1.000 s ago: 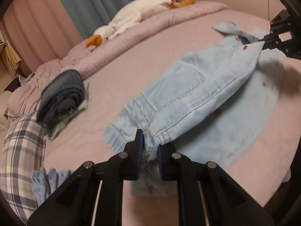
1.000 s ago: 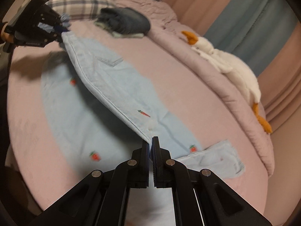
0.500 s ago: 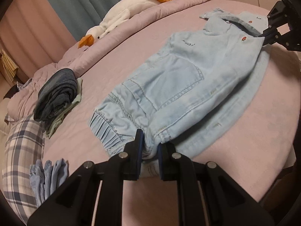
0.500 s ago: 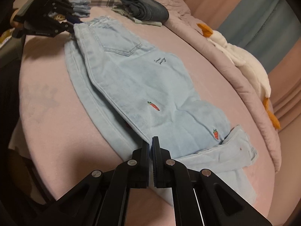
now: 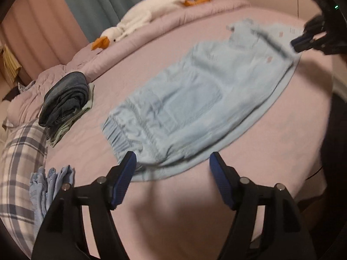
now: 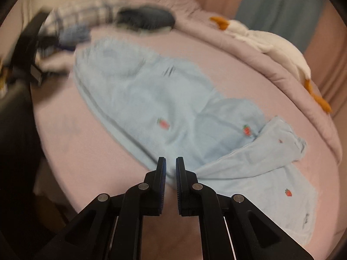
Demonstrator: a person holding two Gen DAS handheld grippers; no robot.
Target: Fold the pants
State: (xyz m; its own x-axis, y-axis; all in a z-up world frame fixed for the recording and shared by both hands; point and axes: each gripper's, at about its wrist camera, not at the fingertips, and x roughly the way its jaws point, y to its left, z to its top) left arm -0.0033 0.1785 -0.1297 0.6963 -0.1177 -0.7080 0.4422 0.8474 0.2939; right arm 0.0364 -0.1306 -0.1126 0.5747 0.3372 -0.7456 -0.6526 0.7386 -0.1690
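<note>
My left gripper (image 5: 172,164) tilts down, jaws opening off the pants (image 5: 195,99); my right gripper (image 6: 170,166), also tilted down, pinches their edge.

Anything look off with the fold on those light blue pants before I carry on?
Mostly tidy: the light blue pants lie folded lengthwise on the bed. One thing stands out: at the leg end, a cuff splays out sideways instead of stacking. The left gripper is opening, clear of the waistband.
</note>
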